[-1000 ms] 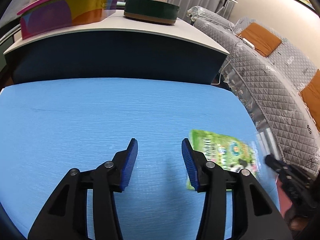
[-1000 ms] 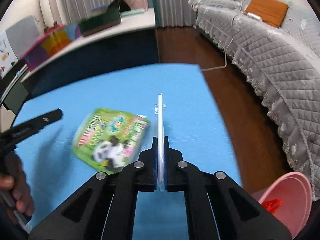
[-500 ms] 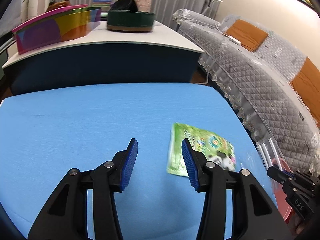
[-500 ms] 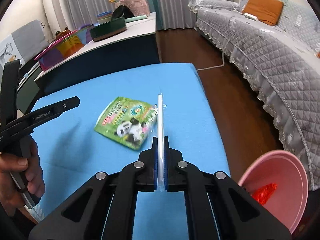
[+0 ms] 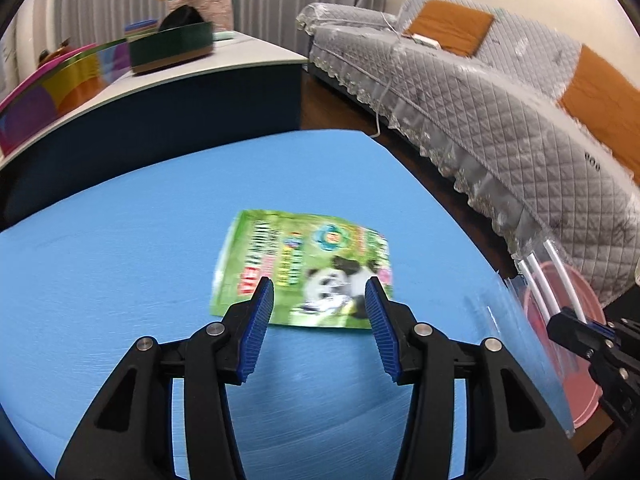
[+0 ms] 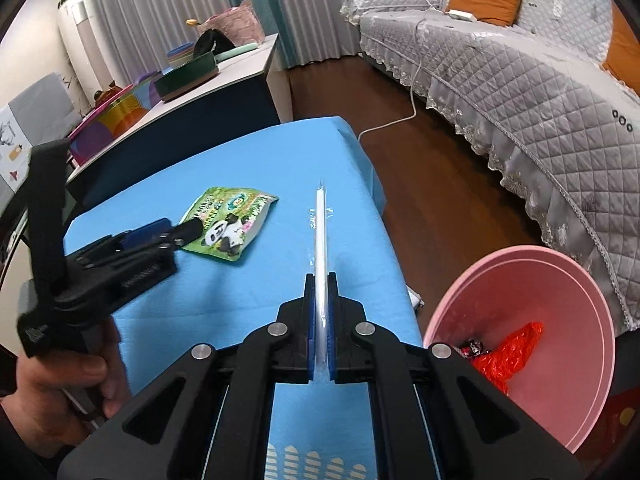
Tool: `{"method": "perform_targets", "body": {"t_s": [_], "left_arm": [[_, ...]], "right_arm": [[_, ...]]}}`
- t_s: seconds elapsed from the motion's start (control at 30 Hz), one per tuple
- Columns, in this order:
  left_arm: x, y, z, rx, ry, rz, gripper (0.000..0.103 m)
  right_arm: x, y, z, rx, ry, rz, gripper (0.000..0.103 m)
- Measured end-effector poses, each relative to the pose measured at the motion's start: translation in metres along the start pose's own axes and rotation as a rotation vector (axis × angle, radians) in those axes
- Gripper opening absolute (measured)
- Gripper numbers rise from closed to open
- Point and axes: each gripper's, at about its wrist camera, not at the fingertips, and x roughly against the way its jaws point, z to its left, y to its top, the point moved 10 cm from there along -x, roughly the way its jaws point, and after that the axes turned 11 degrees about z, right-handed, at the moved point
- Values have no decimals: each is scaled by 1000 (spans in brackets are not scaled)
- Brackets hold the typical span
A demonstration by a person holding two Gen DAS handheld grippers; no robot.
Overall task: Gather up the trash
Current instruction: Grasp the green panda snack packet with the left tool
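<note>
A green snack packet (image 5: 304,256) with a panda print lies flat on the blue tablecloth (image 5: 120,260). My left gripper (image 5: 319,284) hovers just short of its near edge. Its jaws are opening and nothing is pressed between them. In the right wrist view the left gripper (image 6: 188,228) reaches the packet (image 6: 232,216) from the left. My right gripper (image 6: 320,280) is shut on a clear plastic wrapper (image 6: 320,220), seen edge-on over the table's right side. The left wrist view shows that wrapper (image 5: 520,308) as a clear sheet with white sticks inside.
A pink bin (image 6: 560,280) stands on the floor right of the table, with a red wrapper (image 6: 516,344) inside. A grey quilted sofa (image 6: 520,80) runs along the right. A low counter (image 6: 240,64) with trays stands behind the table. A person's hand (image 6: 60,380) holds the left gripper.
The left gripper has swung right, so the packet now lies in front of its fingertips. The right gripper has carried the wrapper right, and the pink bin fills more of its view.
</note>
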Motion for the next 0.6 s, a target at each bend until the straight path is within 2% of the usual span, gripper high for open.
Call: {"method": "perform_targets", "body": {"t_s": [0.27,0.37,0.47,0.5,0.53,0.6], "left_arm": [[-23,6,-36,-100,123,39,54],[-31,6,-35,-115,214,51,54],[-34,5,-27,-89,248,64,55],[-34,6,-26,-86,261,69,51],[-33,6,-23,-81,268,73,42],[-32,7,-19,-71,279,76,36]], "right_arm": [[-1,-10,-15,-10,8,9,5],[2,-10,-20,-16,13,4,5],[2,-11,-23,-15,16,5,5],[2,-11,-22,-17,16,4,5],[3,-11,-23,-18,18,4,5],[3,-11,-24,-18,21,3,5]]}}
